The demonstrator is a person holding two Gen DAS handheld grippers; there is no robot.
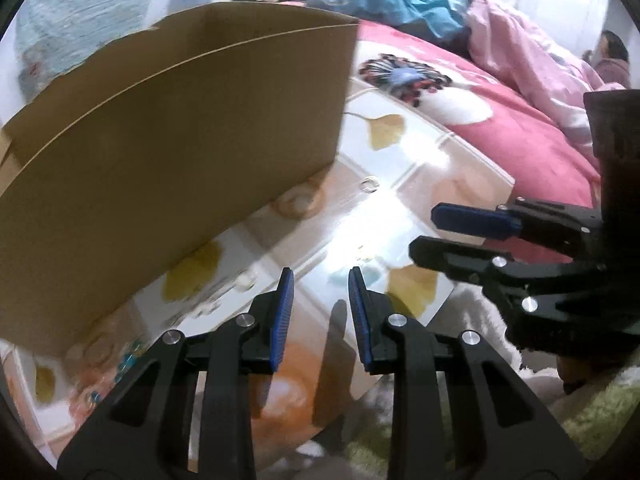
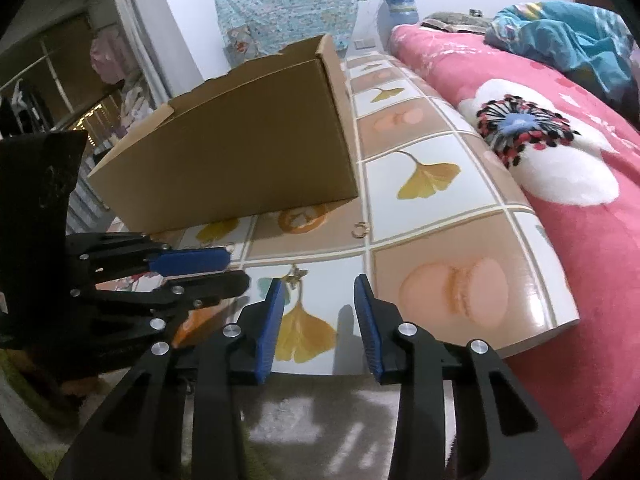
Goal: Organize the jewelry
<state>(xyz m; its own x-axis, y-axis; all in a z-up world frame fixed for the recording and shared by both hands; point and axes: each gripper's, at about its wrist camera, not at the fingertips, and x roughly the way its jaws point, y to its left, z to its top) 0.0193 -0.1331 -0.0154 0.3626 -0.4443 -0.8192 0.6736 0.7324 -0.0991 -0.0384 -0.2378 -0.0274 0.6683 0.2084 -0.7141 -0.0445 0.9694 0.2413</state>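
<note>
A small gold ring lies on the tiled board just in front of the cardboard box; it also shows as the ring in the left wrist view. A little gold trinket rests close to the left fingertip of my right gripper, whose jaws stand apart with nothing between them. My left gripper hovers low over the board, jaws narrowly apart and empty. From the right wrist view the left gripper comes in at the left. Blue beads lie by the box's near corner.
The open cardboard box fills the left of the board. A pink flowered bedspread borders the board on the right, with a blue quilt behind. A shaggy rug lies below the board's near edge. The right gripper reaches in from the right.
</note>
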